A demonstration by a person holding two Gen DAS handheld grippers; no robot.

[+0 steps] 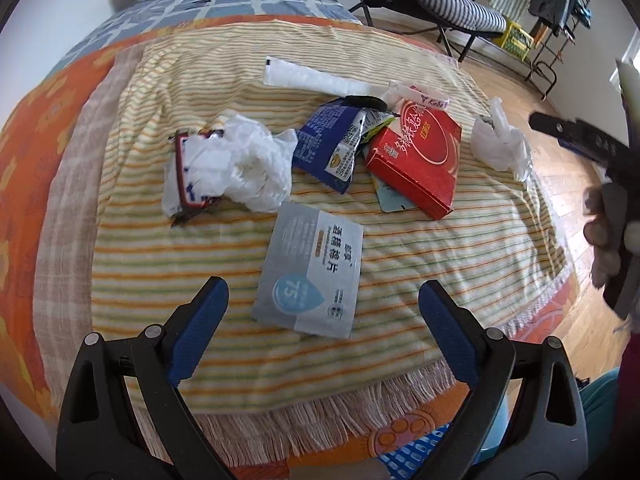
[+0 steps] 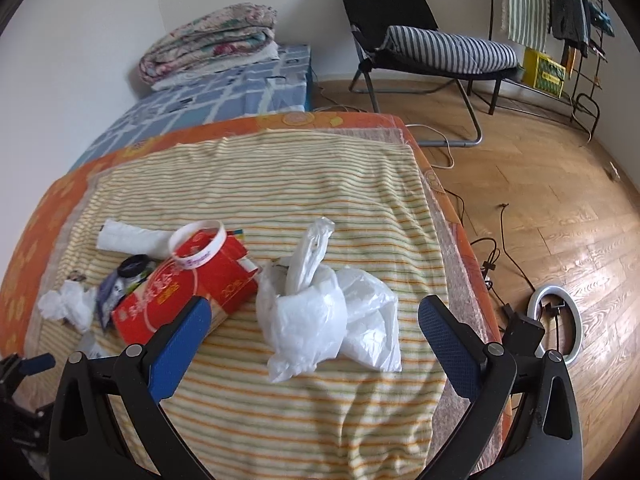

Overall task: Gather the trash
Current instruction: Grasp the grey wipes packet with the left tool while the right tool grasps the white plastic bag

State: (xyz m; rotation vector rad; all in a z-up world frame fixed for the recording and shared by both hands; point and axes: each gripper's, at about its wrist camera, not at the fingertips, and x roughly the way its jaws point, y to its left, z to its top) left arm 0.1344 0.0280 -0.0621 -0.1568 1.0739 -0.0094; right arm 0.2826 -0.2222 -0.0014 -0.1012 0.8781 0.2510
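Left view: our left gripper [image 1: 322,312], released, above the wipes packet [image 1: 310,274]. Right view alone shows our right gripper [image 2: 314,326], spread, framing the plastic bag [image 2: 320,308] beside the red box [image 2: 188,292].

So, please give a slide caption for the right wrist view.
Open right gripper facing a crumpled white plastic bag on the striped blanket.

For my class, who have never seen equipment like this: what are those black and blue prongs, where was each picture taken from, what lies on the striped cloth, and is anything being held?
The prongs are hand-held grippers, one per hand, each carrying a camera looking along its fingers. One picture comes from the left gripper, the other from the right gripper. Both stand open and hold nothing. On the striped cloth lie a grey wipes packet, a red box, a blue wrapper, crumpled tissue and a white plastic bag.
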